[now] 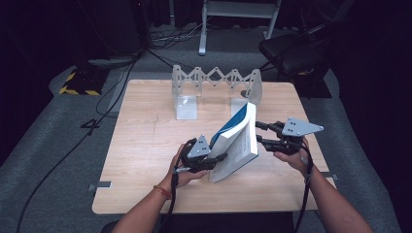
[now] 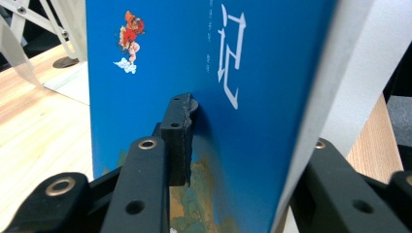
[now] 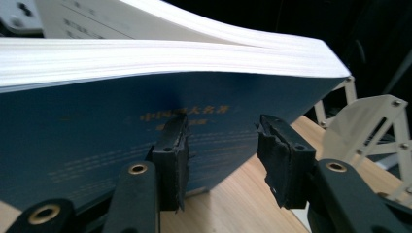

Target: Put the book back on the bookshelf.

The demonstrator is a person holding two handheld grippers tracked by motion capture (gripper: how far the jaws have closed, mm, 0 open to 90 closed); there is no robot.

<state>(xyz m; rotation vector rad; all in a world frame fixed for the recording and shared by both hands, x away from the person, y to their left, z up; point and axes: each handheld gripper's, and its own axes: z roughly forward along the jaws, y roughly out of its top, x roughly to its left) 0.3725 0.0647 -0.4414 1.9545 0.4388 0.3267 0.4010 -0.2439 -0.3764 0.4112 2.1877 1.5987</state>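
Mid-lift, by the look of it. Caught the blue paperback point(image 1: 235, 141) standing tilted on one corner near the middle of the counter point(image 1: 145, 145), leaning over toward the left gripper point(image 1: 219, 158). Clamped there at the lower end: fingers point(image 2: 180, 141) closed down across the thickness, one pad pressed flat on the blue cover point(image 2: 243, 145), the other tucked behind the page side. Over on the other side, brought the right gripper point(image 1: 262, 134) up close to the back cover; fingers point(image 3: 286, 160) stood partly apart with nothing between them, the cover point(image 3: 97, 141) just beyond the tips, contact impossible to tell.

Read as the carrying step: picked up, not yet shelved. Spotted the white expanding book rack point(image 1: 186, 107) waiting at the far edge of the counter, well apart from the paperback.

Next move, most likely: steady the free end with the right fingers, square the volume upright, then slide it back between the rack's end plates without letting the heavy page block sag or slip.
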